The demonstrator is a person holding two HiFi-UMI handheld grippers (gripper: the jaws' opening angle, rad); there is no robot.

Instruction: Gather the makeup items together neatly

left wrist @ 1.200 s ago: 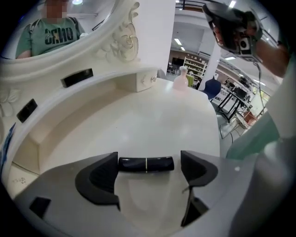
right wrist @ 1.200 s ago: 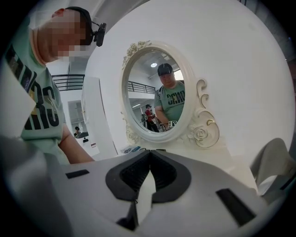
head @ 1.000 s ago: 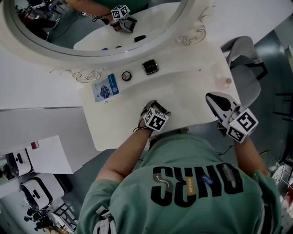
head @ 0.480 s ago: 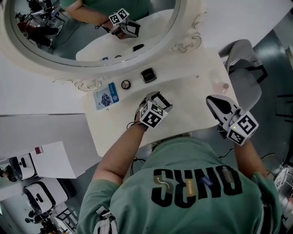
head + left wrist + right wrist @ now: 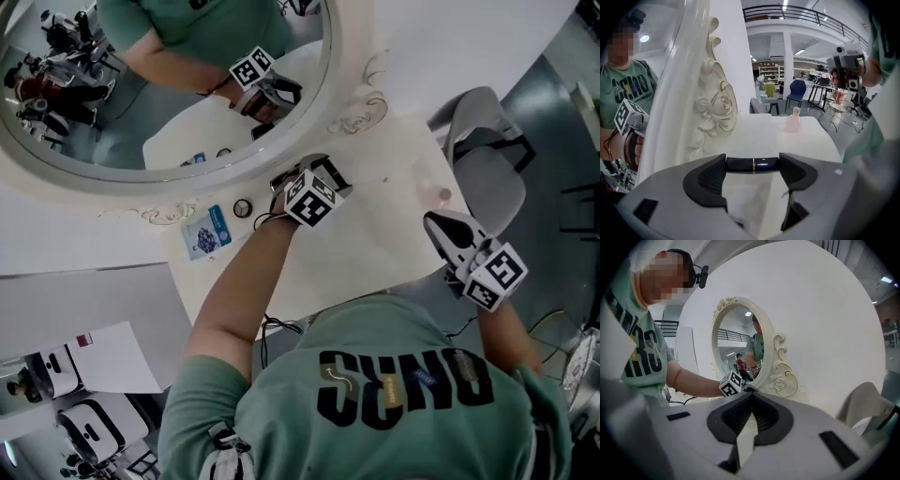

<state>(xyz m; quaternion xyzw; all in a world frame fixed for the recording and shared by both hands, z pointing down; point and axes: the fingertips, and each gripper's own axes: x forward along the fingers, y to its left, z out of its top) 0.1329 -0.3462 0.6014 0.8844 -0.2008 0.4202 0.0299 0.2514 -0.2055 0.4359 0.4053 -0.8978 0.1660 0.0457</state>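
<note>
My left gripper (image 5: 753,165) is shut on a small dark compact (image 5: 761,163) with a thin gold seam, pinched end to end between the pads; its jaws have just been closing on it. In the head view the left gripper (image 5: 298,174) hovers over the white dressing table (image 5: 366,244), close to the mirror frame (image 5: 352,89), and the compact is hidden there. A small round case (image 5: 243,207) and a blue packet (image 5: 204,232) lie left of it. A pale pink bottle (image 5: 442,195) stands at the table's right edge. My right gripper (image 5: 437,223) hangs shut and empty off that edge.
The ornate oval mirror (image 5: 169,112) leans along the table's back and reflects the arm and gripper. A grey chair (image 5: 487,169) stands to the right. White boxes and paper (image 5: 103,361) lie on the floor at lower left.
The left gripper has gone from the table's front to the back by the mirror. The dark compact that lay there is now in its jaws. The right gripper barely shifted.
</note>
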